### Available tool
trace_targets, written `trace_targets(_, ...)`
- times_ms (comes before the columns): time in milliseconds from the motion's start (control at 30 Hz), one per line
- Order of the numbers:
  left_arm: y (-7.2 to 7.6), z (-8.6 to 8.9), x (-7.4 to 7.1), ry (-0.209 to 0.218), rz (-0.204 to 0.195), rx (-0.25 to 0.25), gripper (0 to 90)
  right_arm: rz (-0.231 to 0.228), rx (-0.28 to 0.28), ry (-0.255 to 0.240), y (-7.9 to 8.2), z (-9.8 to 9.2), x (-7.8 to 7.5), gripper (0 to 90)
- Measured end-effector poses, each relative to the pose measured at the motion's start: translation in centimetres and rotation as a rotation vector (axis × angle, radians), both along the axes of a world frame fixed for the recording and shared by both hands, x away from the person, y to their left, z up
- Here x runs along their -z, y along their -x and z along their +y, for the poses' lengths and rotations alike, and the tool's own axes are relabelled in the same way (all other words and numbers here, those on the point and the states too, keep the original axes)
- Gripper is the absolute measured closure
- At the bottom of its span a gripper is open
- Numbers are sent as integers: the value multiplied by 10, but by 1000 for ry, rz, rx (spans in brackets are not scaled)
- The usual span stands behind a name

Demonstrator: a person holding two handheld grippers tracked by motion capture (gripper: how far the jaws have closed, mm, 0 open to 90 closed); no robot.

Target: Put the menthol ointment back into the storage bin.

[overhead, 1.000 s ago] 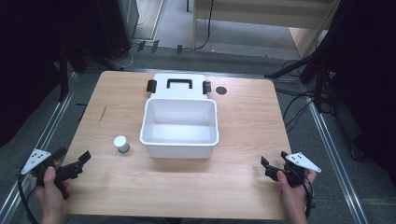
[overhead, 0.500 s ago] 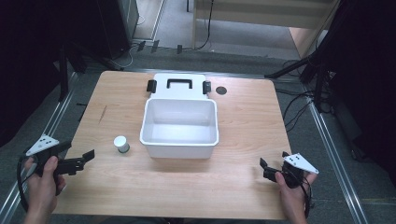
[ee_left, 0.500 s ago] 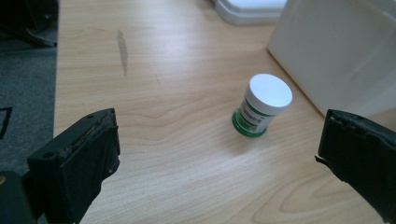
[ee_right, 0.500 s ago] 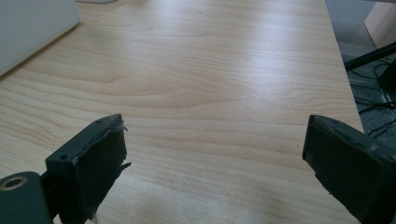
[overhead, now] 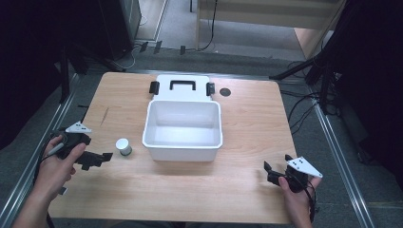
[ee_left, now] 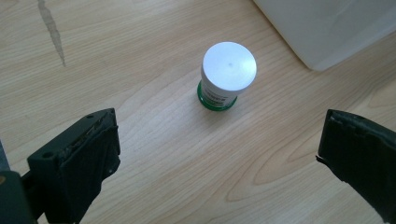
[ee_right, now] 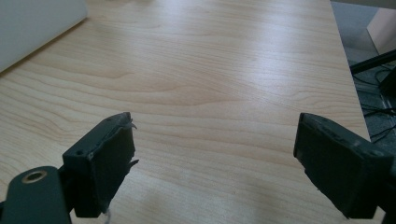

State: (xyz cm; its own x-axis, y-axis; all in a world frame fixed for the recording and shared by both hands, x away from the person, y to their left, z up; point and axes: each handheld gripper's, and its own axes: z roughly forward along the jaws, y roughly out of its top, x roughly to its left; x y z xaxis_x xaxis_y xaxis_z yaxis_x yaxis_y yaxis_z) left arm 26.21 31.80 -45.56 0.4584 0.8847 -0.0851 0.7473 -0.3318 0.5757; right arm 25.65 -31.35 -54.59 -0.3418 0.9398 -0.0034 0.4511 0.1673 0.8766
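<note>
Both grippers, left [ee_left: 219, 154] and right [ee_right: 212, 163], stand spread, holding nothing. Jar [ee_left: 227, 77] label: print too small to read.

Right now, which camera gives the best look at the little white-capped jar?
The left gripper view: the jar stands close up, white cap and green base clear, ahead of the open left gripper. The high view shows it small, beside the white box.

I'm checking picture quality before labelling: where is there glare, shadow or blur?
High view: dark, murky surroundings, evenly lit table. Left gripper view: small jar sharp, its white cap bright, soft shadow at its base; near jaws slightly soft. Right gripper view: broad sheen across the wood, jaws blurred.
</note>
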Motion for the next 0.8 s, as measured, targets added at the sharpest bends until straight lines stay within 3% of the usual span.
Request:
trace_targets(100,-7,-6,-4,-36,31,13,0,14,2,-18,-2,-2,0,125)
trace_targets(200,-14,-16,-6,-106,84,29,0,24,-3,-13,-3,-2,0,126)
trace_targets(367,-20,-22,-7,-139,128,25,40,28,-11,0,-3,0,0,127)
trace_targets(433,-26,-29,-4,-183,181,32,56,30,-11,-5,-3,-1,0,128)
trace_targets(500,-29,-33,-1,-209,207,41,62,27,-13,-11,-3,-2,0,128)
trace_targets(567,-32,-37,2,-214,228,48,80,25,-10,-17,-3,-2,0,129)
trace_targets(633,-36,-39,3,-226,222,55,141,27,-11,-17,-3,-2,0,129)
trace_targets(800,-43,-43,6,-231,255,73,153,30,-18,-15,-3,-2,0,130)
